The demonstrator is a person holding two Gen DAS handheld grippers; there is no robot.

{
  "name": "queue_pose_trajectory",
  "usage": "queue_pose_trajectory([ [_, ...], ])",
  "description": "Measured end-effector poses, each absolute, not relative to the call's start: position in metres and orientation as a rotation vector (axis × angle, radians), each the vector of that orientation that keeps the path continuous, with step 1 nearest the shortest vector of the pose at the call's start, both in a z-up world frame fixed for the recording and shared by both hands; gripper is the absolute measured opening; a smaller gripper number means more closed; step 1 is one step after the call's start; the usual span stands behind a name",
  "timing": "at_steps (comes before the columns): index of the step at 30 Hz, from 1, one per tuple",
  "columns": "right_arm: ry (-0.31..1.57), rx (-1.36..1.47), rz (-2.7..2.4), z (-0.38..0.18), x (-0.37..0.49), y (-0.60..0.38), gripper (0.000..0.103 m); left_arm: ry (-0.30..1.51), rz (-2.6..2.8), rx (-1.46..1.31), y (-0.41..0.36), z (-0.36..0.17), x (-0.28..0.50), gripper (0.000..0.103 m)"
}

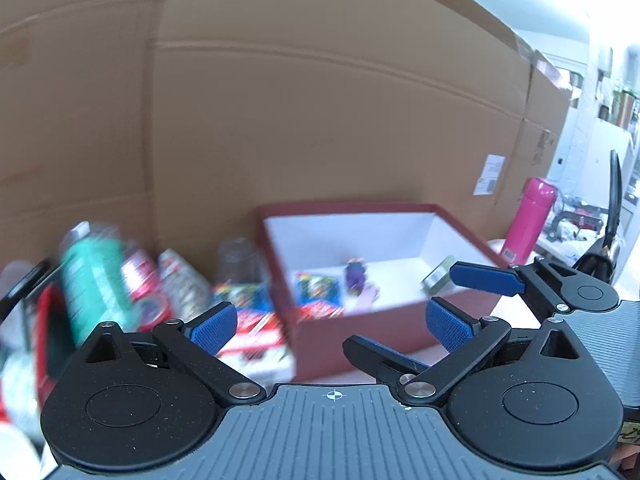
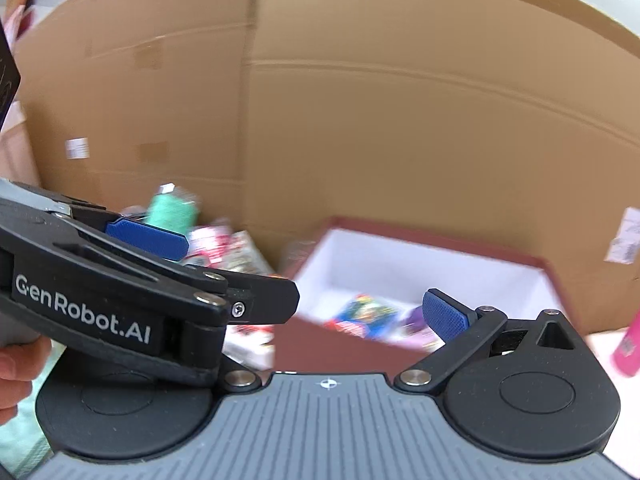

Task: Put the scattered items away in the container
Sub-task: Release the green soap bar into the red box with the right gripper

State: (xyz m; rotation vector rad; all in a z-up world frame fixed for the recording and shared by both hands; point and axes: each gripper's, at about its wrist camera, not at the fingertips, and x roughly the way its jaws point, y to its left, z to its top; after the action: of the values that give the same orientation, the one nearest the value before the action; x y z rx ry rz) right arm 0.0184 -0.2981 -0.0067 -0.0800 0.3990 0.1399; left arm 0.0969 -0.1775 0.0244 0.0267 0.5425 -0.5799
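Observation:
A dark red box with a white inside point(image 1: 404, 322) point(image 2: 536, 264) stands against a big cardboard wall. It holds colourful snack packets point(image 1: 318, 288) point(image 2: 366, 312) and a small purple item point(image 1: 356, 274). My left gripper point(image 1: 332, 324) is open and empty, low in front of the box's near left corner. My right gripper point(image 2: 332, 316) is open and empty; its blue pads point(image 1: 486, 278) reach in from the right over the box's near right corner. The left gripper's body crosses the right wrist view and hides the right gripper's left finger. Scattered items lie left of the box, blurred.
Left of the box lie a green-labelled bottle point(image 1: 94, 276) point(image 2: 170, 210), red-and-white packets point(image 1: 256, 336) and a clear cup point(image 1: 236, 256). A pink flask point(image 1: 528, 220) point(image 2: 628, 344) stands right of the box. The cardboard wall point(image 1: 320, 100) closes the back.

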Motion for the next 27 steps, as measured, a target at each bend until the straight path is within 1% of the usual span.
queue_pose_trajectory([
  [2,0.411,-0.084,0.16,-0.012,0.04,-0.285,0.102,0.555,-0.56,0.022,-0.162,0.015,0.089,0.103],
  [4,0.425,-0.088,0.174,-0.003,0.073,-0.269,0.102,0.581,-0.544,0.008,-0.149,0.004,0.085,0.103],
  [6,0.444,-0.078,0.191,-0.016,0.087,-0.248,0.102,0.599,-0.533,0.002,-0.135,-0.006,0.081,0.103],
  [9,0.476,-0.06,0.216,-0.032,0.053,-0.261,0.102,0.616,-0.527,0.003,-0.118,-0.022,0.076,0.103],
  [14,0.533,-0.072,0.177,-0.053,0.043,-0.259,0.102,0.654,-0.515,0.018,-0.099,-0.049,0.074,0.103],
  [17,0.579,-0.069,0.132,-0.067,0.048,-0.266,0.101,0.664,-0.51,0.024,-0.092,-0.06,0.076,0.1],
  [21,0.611,-0.06,0.046,-0.081,0.062,-0.274,0.099,0.686,-0.51,0.03,-0.087,-0.07,0.081,0.093],
  [24,0.628,-0.001,0.023,-0.085,0.069,-0.283,0.095,0.718,-0.532,0.04,-0.088,-0.076,0.086,0.081],
  [26,0.622,0.035,0.034,-0.084,0.071,-0.288,0.092,0.725,-0.547,0.059,-0.092,-0.079,0.089,0.078],
  [27,0.616,0.043,0.046,-0.084,0.072,-0.288,0.091,0.726,-0.55,0.068,-0.095,-0.082,0.091,0.074],
])
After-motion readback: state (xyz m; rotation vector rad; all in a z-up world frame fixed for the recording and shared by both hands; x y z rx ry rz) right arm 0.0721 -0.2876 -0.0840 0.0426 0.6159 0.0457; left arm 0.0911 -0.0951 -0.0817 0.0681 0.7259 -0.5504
